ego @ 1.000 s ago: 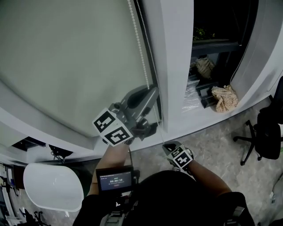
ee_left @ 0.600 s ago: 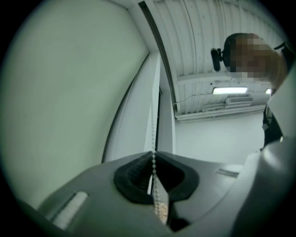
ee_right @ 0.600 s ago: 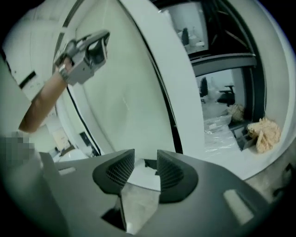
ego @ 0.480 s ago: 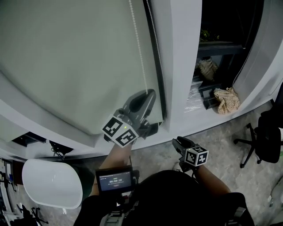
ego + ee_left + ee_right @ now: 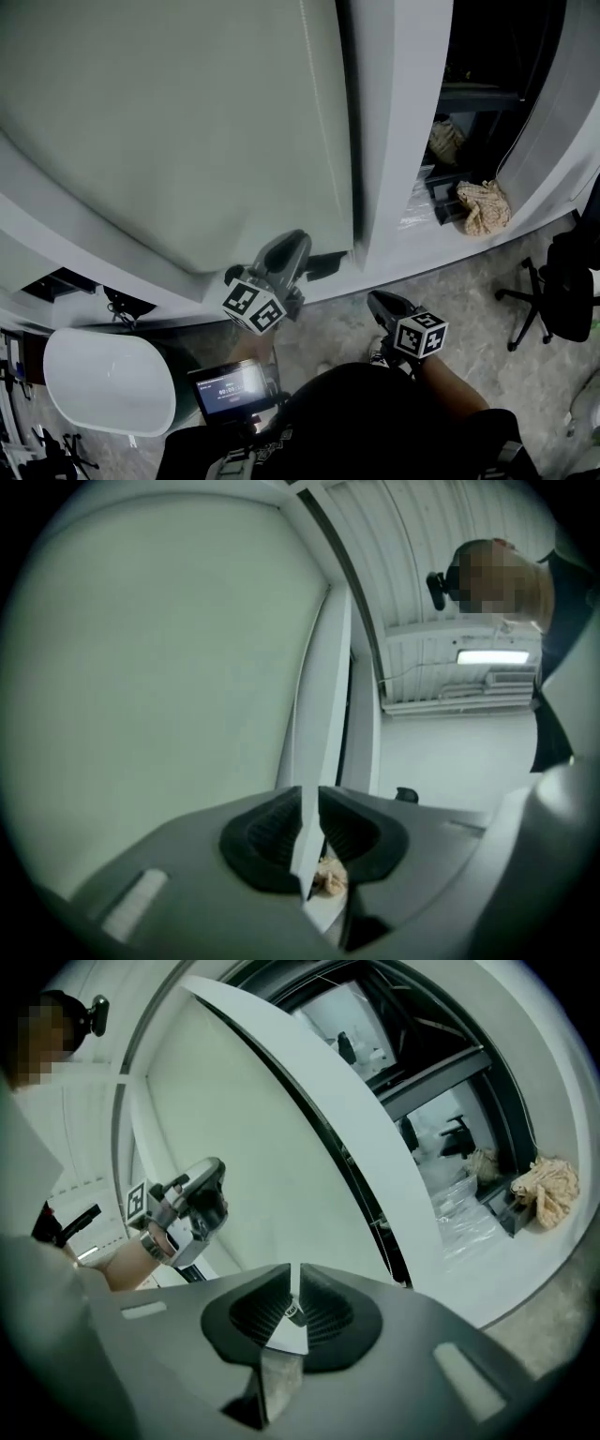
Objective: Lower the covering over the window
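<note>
The pale grey-green roller blind (image 5: 169,122) hangs over the window, its lower edge close to the white sill (image 5: 309,291). My left gripper (image 5: 296,244) is at the blind's lower right corner, pointing up. Its jaws (image 5: 309,822) are opening, with a narrow slit and nothing between them. No bead chain shows in any view. My right gripper (image 5: 380,302) is lower and to the right, away from the blind, above the floor. Its jaws (image 5: 292,1302) are closing to a thin slit. A small speck sits low in that slit; I cannot tell what it is.
A white frame post (image 5: 398,141) stands right of the blind, with a dark open bay beyond it. A crumpled cloth (image 5: 483,206) lies on that bay's ledge. A black office chair (image 5: 562,281) is at the right, and a white rounded seat (image 5: 108,380) at the lower left.
My left gripper has come down along the blind's right edge to its lower corner. The bead chain seen earlier is out of sight. My right gripper has shifted a little to the right.
</note>
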### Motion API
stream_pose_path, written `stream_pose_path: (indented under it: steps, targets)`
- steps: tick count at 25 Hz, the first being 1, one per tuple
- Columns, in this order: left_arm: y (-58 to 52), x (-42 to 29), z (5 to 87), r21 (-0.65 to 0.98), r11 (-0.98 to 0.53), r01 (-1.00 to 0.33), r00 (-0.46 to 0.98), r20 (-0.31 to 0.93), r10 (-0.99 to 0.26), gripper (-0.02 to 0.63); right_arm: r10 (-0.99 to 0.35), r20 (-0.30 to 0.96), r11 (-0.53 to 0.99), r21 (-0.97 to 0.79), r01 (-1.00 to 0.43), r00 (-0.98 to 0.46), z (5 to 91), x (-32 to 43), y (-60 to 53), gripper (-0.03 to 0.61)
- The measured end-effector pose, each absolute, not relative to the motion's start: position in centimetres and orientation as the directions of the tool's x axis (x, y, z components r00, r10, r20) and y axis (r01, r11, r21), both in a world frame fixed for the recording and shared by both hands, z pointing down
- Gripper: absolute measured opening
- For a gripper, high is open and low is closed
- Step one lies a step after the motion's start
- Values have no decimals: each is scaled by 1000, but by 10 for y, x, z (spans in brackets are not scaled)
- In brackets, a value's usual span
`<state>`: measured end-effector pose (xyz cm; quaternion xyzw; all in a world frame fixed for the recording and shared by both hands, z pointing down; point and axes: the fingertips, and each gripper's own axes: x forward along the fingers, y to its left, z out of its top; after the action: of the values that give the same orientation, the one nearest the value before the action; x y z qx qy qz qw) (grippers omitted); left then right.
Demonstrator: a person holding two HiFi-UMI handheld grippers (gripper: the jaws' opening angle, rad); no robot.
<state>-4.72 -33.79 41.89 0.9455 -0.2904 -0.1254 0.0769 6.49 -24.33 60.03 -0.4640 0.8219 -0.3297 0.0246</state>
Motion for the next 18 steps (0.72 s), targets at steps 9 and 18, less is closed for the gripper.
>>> stream_pose_path:
  steps: [9, 18]
  targets:
    - [-237, -56, 554, 526, -750, -401, 903, 89, -420, 0, -770, 284, 378, -518, -768, -571, 569, 24, -217, 8]
    - [-145, -34, 558, 651, -703, -285, 947, 77, -312, -2, -692, 204, 499, -558, -663, -692, 544, -9, -185, 8]
